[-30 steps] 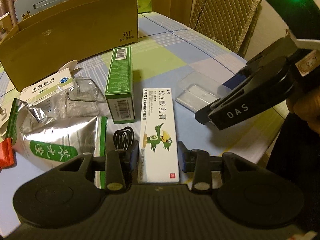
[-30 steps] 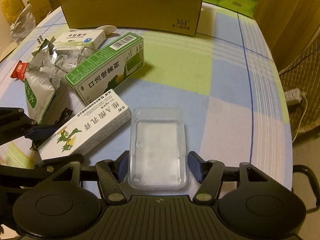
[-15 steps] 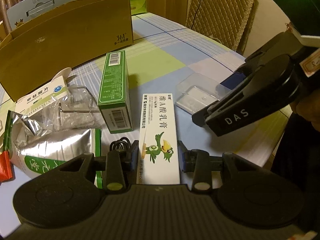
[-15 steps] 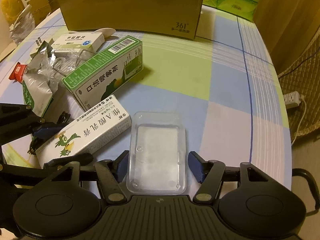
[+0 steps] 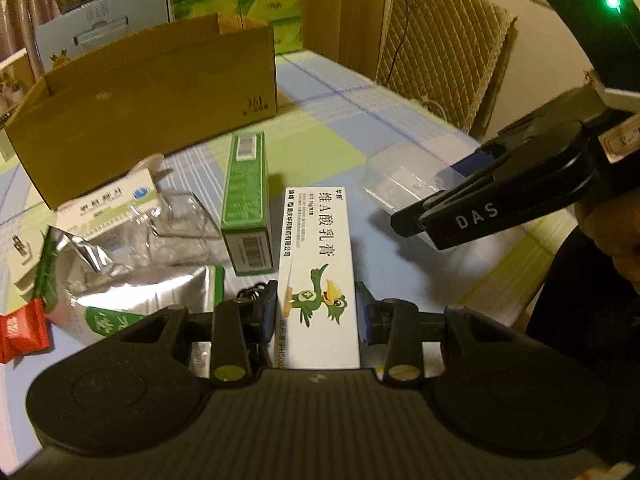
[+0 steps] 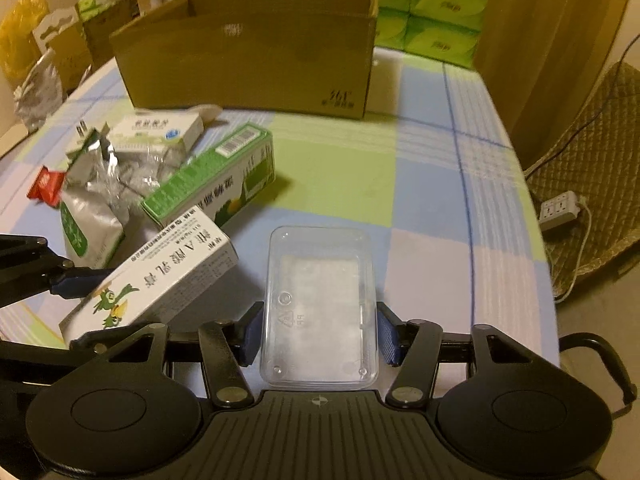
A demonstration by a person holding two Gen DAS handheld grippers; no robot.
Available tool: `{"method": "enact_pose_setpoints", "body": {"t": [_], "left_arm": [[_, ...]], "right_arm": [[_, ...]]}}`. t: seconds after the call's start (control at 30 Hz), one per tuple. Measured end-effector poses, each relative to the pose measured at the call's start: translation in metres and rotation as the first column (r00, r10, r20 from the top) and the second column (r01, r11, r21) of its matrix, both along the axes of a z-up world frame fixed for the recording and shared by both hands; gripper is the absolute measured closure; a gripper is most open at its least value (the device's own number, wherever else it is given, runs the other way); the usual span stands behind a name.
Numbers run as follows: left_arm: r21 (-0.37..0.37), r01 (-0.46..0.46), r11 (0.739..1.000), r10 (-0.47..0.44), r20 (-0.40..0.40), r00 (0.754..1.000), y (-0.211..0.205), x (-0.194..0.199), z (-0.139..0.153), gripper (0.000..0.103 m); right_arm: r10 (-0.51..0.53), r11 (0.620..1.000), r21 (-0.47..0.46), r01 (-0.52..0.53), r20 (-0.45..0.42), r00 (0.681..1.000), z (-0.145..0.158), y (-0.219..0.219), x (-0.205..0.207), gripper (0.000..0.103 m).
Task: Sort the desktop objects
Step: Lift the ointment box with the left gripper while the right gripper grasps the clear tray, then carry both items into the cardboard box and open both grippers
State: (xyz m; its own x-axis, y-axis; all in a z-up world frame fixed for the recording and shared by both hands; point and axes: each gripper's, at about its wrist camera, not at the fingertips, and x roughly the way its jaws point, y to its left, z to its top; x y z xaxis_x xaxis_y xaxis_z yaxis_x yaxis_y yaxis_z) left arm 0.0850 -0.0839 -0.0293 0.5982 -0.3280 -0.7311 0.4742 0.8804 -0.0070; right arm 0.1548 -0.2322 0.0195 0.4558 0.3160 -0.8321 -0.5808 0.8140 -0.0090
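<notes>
While left jaws clench duck-printed white box (image 5: 316, 272) | right jaws clench "PP"-marked clear tray (image 6: 318, 308)

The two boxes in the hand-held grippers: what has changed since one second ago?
The right hand-held gripper closed onto the clear plastic box; it and the white ointment box in the left hand-held gripper lifted off the table. The green box and cardboard box stayed.

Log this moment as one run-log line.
left gripper: shut on white ointment box | right gripper: shut on clear plastic tray | cardboard box: behind, open
</notes>
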Motion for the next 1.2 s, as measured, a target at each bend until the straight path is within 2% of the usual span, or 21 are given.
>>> {"method": "enact_pose_setpoints", "body": {"t": [0.37, 0.8, 1.0, 1.2], "left_arm": [[-0.026, -0.037, 0.999, 0.039, 0.064, 0.997, 0.015, -0.005, 0.041, 0.070], [-0.028, -0.113, 0.993, 0.115, 0.084, 0.990, 0.046, 0.005, 0.067, 0.070], [-0.043, -0.140, 0.989, 0.144, 0.094, 0.985, 0.063, 0.028, 0.082, 0.070], [-0.056, -0.176, 0.983, 0.182, 0.130, 0.975, 0.084, 0.074, 0.107, 0.070]], "right_arm": [[0.009, 0.997, 0.071, -0.015, 0.079, 0.997, 0.047, 0.010, -0.016, 0.050], [0.040, 0.990, 0.129, -0.056, 0.123, 0.992, 0.081, 0.034, -0.022, 0.050], [0.053, 0.984, 0.163, -0.075, 0.136, 0.989, 0.099, 0.052, -0.005, 0.050], [0.074, 0.978, 0.178, -0.104, 0.171, 0.982, 0.122, 0.084, 0.030, 0.050]]}}
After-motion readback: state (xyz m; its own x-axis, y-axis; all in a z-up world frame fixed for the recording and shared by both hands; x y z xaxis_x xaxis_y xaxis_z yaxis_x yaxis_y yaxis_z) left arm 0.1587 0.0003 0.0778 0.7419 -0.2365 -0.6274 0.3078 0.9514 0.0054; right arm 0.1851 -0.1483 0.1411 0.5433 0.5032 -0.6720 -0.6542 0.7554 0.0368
